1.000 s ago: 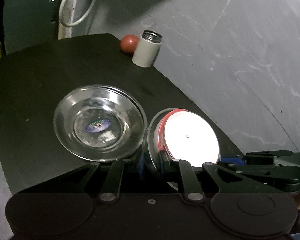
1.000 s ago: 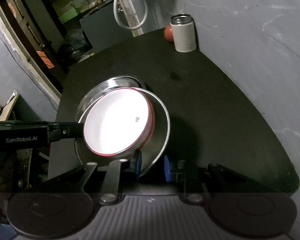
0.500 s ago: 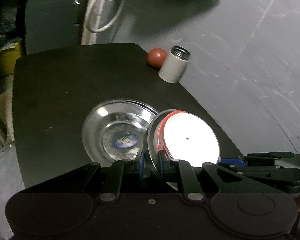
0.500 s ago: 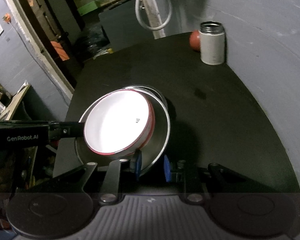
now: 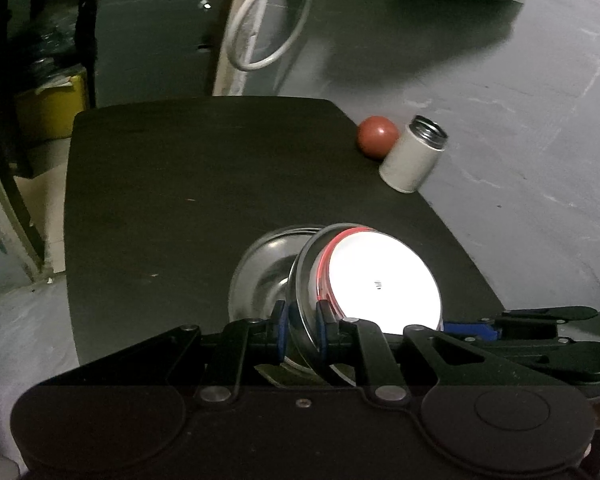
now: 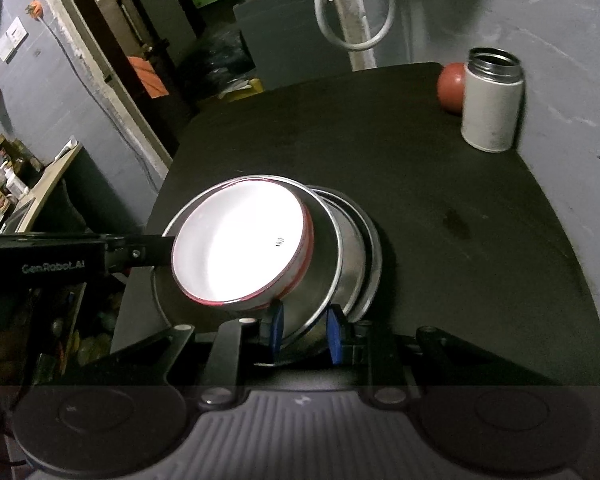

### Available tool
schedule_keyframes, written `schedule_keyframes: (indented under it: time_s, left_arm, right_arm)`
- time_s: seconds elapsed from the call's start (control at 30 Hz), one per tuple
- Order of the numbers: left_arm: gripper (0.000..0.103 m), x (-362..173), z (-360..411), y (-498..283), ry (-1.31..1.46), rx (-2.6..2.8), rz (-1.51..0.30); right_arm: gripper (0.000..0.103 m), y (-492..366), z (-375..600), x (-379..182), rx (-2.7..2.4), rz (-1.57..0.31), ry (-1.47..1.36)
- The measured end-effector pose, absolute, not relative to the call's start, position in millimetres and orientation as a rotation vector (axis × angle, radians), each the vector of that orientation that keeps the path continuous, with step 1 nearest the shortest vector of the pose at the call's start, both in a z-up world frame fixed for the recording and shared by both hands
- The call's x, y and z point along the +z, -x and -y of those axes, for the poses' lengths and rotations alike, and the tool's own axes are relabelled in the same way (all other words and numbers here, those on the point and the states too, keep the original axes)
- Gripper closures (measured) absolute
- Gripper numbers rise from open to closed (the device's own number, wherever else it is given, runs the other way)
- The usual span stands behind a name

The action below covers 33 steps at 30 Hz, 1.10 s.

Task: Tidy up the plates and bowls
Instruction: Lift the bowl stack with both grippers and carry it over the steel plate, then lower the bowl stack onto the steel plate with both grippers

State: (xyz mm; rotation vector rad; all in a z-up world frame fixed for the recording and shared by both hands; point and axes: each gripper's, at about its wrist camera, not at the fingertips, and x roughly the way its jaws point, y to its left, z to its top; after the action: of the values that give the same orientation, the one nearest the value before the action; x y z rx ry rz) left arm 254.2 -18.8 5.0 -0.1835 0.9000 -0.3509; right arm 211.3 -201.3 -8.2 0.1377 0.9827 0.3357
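A dark bench (image 5: 180, 208) holds 1 steel plate (image 5: 260, 268). Above it, 2 grippers carry a second steel plate (image 6: 332, 256), tilted, with a white red-rimmed bowl (image 6: 236, 240) inside. The left gripper (image 5: 300, 326) and right gripper (image 6: 305, 330) each have jaws nearly closed, pinching opposite rims of that plate. A white flask (image 6: 492, 100) and a red ball (image 5: 376, 136) stand at the far edge.
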Motion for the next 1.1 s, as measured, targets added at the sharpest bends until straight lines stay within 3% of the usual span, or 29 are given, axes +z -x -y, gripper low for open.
schedule_keyframes:
  time_s: [1.1]
  left_arm:
    - [0.090,-20,13,-279,0.183,-0.267,-0.949]
  right_arm:
    - [0.082,-240,197,-15,0.370,-0.979,-0.107]
